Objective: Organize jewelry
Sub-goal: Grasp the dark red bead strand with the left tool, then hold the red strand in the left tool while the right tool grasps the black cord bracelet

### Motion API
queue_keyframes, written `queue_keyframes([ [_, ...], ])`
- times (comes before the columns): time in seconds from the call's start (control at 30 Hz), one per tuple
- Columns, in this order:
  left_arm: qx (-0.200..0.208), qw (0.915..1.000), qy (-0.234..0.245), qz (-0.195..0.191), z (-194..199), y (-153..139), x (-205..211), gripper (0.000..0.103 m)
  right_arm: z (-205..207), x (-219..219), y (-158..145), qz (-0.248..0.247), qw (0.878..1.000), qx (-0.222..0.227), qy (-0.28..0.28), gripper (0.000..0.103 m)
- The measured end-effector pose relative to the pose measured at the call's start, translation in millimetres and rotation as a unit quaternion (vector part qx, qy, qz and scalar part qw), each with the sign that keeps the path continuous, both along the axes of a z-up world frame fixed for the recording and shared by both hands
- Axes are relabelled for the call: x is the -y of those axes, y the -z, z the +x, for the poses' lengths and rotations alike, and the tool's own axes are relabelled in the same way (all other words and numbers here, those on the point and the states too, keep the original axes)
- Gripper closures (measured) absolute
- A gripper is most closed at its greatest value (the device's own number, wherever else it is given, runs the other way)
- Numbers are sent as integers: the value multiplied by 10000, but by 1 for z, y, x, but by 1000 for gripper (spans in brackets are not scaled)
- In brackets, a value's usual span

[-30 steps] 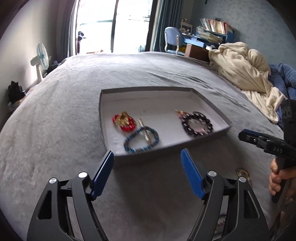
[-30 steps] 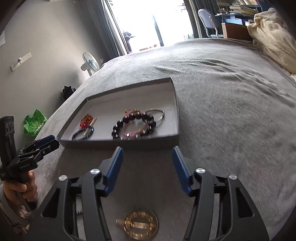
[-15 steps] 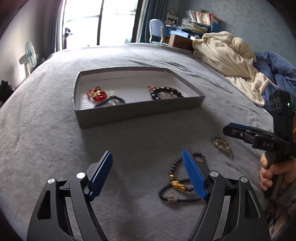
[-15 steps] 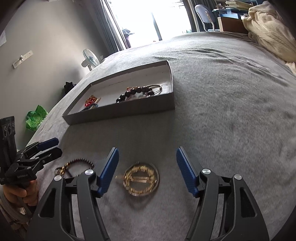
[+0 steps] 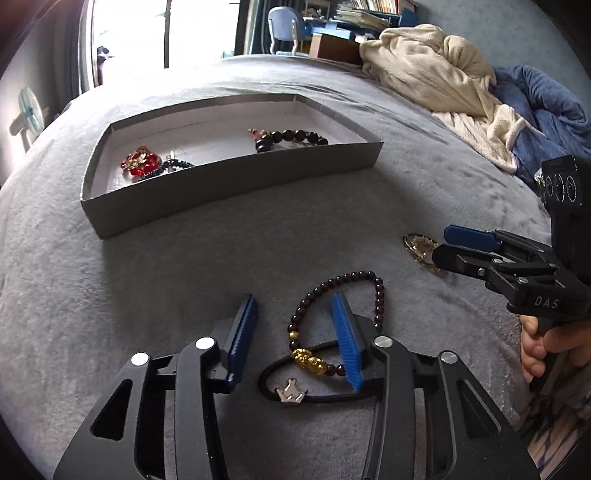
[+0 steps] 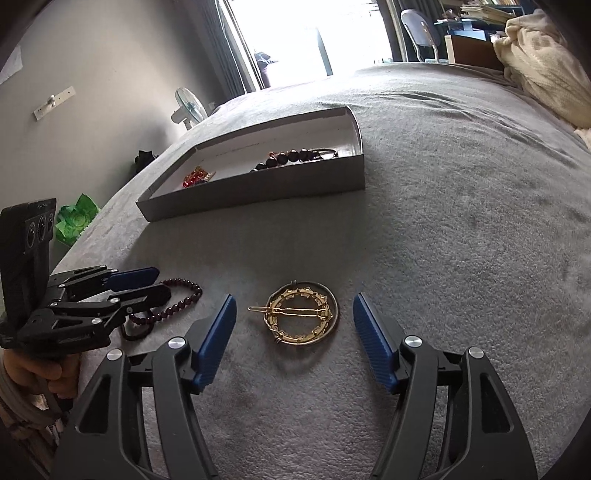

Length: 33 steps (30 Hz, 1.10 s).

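Note:
A grey tray point(image 5: 229, 181) on the grey bed holds a red ornament point(image 5: 142, 162), a blue bead bracelet point(image 5: 177, 164) and a dark bead bracelet point(image 5: 291, 138); it also shows in the right wrist view point(image 6: 258, 188). My left gripper point(image 5: 293, 314) is open, low over a dark red bead bracelet with gold charm point(image 5: 332, 314) and a black cord bracelet point(image 5: 291, 391); its right finger sits inside the bead loop. My right gripper point(image 6: 293, 325) is open around a gold ring hair clip point(image 6: 301, 317), which also shows in the left wrist view point(image 5: 419, 247).
A cream blanket point(image 5: 436, 74) and a blue cloth point(image 5: 535, 110) lie at the bed's far right. A fan point(image 6: 188, 107), a green bag point(image 6: 75, 219), a chair point(image 5: 286, 31) and a cluttered desk stand beyond the bed.
Both grippers have pulled back from the tray and dropped toward the bed. The left one now straddles the bead bracelet, the right one the gold clip.

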State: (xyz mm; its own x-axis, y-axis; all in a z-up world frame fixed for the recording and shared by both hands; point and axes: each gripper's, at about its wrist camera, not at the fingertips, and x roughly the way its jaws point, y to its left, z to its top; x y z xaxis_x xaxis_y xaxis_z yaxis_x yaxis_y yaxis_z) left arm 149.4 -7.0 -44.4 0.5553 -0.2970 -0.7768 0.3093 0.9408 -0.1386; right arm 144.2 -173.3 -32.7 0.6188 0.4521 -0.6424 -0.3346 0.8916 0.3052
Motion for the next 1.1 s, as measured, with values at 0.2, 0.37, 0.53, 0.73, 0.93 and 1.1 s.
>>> queue_keyframes([
  [0.2,79,9998,-144,-84,0,2,-4,84,-2,-4,0,-141,9999,51,-53,37],
  [0.37,119,9995,-224,-188,-3,3,-11,87,0,-9,2,-238,9996,6,-132,37],
  [0.53,116,9996,-220,-167,-3,3,-11,87,8,-19,6,-470,9985,-157,-240,37],
  [0.73,124,9995,-221,-162,-3,3,-10,87,9,-20,8,-501,9983,-195,-241,39],
  [0.93,132,9996,-222,-142,-2,5,-9,87,9,-16,7,-422,9987,-189,-200,39],
  [1.1,142,9996,-222,-131,-3,6,-10,87,12,-13,7,-302,9991,-229,-165,40],
])
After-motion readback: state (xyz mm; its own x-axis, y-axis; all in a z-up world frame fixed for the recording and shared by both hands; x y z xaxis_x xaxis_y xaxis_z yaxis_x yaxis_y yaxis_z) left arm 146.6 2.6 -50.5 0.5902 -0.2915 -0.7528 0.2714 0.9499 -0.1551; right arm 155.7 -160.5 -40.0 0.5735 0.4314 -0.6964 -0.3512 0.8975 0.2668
